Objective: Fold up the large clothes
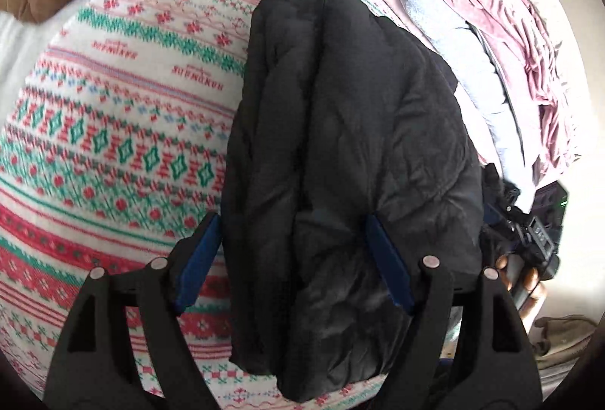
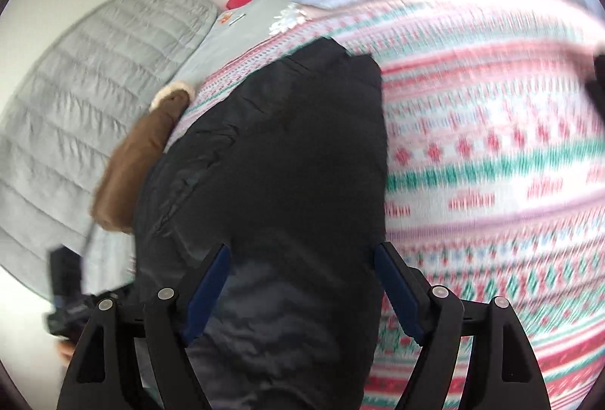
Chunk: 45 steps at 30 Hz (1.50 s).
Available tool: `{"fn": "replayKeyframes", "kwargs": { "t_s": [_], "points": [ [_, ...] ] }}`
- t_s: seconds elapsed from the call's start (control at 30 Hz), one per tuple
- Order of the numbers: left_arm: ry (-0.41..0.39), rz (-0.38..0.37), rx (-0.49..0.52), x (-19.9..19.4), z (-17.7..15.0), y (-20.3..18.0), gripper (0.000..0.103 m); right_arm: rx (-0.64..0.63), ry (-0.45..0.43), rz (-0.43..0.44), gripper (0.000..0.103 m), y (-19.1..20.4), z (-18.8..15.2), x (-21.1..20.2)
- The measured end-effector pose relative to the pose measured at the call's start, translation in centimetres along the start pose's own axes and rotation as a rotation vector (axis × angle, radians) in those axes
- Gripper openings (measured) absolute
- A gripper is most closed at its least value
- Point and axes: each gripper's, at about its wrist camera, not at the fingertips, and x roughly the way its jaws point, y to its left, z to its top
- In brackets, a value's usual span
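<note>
A black puffy jacket (image 1: 359, 107) lies folded lengthwise into a long narrow bundle on a red, green and white patterned blanket (image 1: 113, 126). My left gripper (image 1: 293, 258) hovers over the near end of the jacket. Its blue pads stand wide apart, one beside the jacket's left edge and one above its right half, and they grip nothing. In the right wrist view the same jacket (image 2: 264, 164) runs away from my right gripper (image 2: 302, 285). That gripper is open too, and the dark fabric lies under and between its spread fingers. This view is blurred.
A pile of clothes sits beside the jacket, with a pink garment (image 1: 510, 31) and a light blue fleece (image 1: 435, 16). A hand (image 1: 529, 285) holds the other gripper's body at the right. A brown fur-trimmed garment (image 2: 136, 160) and a grey quilted cover (image 2: 94, 69) lie to the left.
</note>
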Motion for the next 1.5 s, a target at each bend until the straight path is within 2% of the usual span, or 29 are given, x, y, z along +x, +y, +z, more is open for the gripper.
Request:
{"fn": "replayKeyframes", "kwargs": {
  "t_s": [0.07,0.23,0.53,0.97,1.23,1.5],
  "points": [
    [0.012,-0.035,-0.014,0.0,-0.5,0.4,0.079,0.051,0.017,0.045,0.080,-1.2,-0.4,-0.1],
    [0.019,-0.086,-0.035,-0.1,-1.6,0.7,0.079,0.105,0.058,0.092,0.080,-2.9,-1.2,0.1],
    [0.029,-0.118,-0.026,0.8,-2.0,0.2,0.081,0.178,0.107,0.153,0.083,-4.3,-2.4,1.9],
    [0.027,-0.159,-0.033,0.9,-2.1,0.3,0.081,0.200,0.114,0.191,0.086,-4.6,-2.9,3.3],
    [0.018,-0.105,-0.002,1.5,-2.3,-0.6,0.081,0.148,0.099,0.160,0.085,-1.3,-3.2,4.2],
    [-0.007,-0.056,0.036,1.9,-2.3,-1.4,0.068,0.104,0.093,0.140,0.076,0.6,-3.5,4.4]
  ]
}}
